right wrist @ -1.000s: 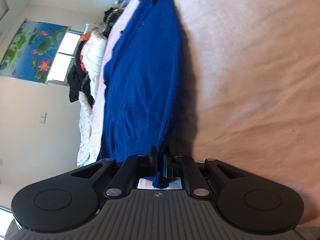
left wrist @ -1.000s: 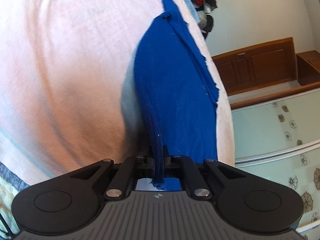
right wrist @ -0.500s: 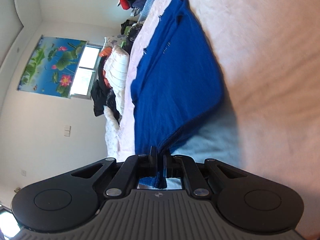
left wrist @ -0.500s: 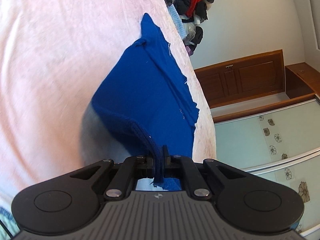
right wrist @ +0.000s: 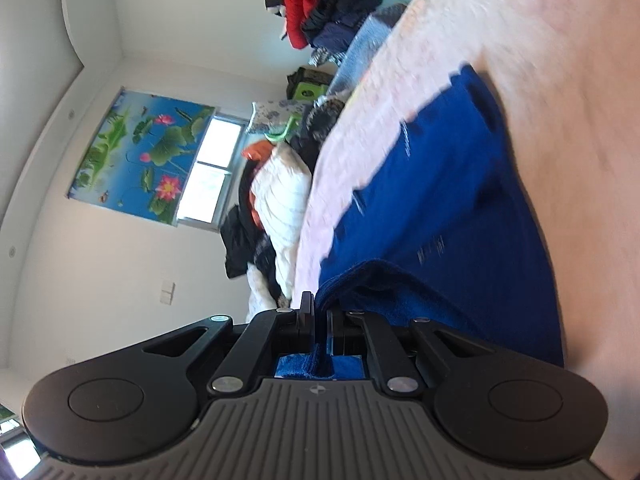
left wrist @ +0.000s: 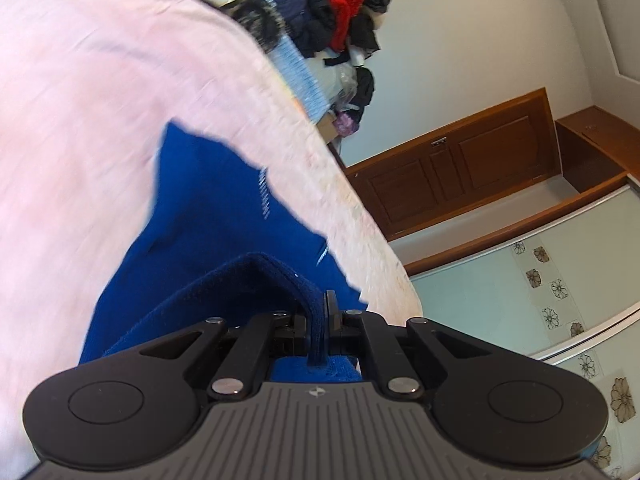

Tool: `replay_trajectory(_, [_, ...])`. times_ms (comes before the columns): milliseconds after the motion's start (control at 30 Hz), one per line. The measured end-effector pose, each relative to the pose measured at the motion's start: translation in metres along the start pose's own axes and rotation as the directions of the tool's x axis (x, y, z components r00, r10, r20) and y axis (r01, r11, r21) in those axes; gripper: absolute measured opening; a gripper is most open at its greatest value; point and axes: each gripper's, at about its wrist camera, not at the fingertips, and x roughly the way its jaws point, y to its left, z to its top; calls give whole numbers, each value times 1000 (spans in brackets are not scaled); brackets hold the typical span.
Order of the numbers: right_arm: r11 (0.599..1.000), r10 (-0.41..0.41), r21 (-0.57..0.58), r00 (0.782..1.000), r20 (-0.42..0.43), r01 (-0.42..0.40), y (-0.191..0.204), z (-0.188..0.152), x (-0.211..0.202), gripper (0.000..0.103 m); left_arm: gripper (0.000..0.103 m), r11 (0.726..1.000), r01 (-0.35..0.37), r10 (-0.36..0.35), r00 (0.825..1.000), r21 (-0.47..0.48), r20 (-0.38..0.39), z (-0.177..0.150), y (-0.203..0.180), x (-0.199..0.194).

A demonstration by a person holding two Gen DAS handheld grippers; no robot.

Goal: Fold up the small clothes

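Observation:
A blue knit garment (left wrist: pixel 208 216) lies on the pink bed cover (left wrist: pixel 80 100). My left gripper (left wrist: pixel 320 312) is shut on its thick ribbed hem, which curls up off the bed and back over the rest of the cloth. In the right wrist view the same blue garment (right wrist: pixel 448 200) stretches away across the pink bed cover (right wrist: pixel 560 60). My right gripper (right wrist: pixel 318 312) is shut on another corner of the hem, also raised and folded over. Both views are blurred by motion.
A heap of red, black and dark clothes (left wrist: pixel 328 12) sits at the far end of the bed, also clothes (right wrist: pixel 320 4) in the right wrist view. A wooden cabinet (left wrist: pixel 460 164) and tiled wall stand beside the bed. More bedding and clothes (right wrist: pixel 276 196) pile under a window.
Both grippers have lifted the hem and carried it forward over the garment, so the near part now doubles over the rest. More of the room and the clothes heap has come into view.

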Motion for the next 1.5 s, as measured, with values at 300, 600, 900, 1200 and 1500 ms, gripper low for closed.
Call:
replay_trajectory(300, [994,-46,98,996,73,38,-51,131,88,10,5,993,-112,111,994,-23,-11,94,11,138])
replay_trajectory(600, [960,-197,213,979,59,180,-112,170,159,14,7,959,-278,274,959,-49,-75,127,50,223])
replay_trajectory(900, [978,-145,173,973,180,113,-84,171,133,73,97,986,-150,154,987,-70,49,134,28,170])
replay_trajectory(1200, [941,-279,-191,960,38,281,-29,146,189,72,97,609,-472,451,867,638,212,46,-53,259])
replay_trajectory(1500, [861,-441,-258,896,53,439,-49,128,206,49,103,554,-563,606,778,613,167,59,-12,308])
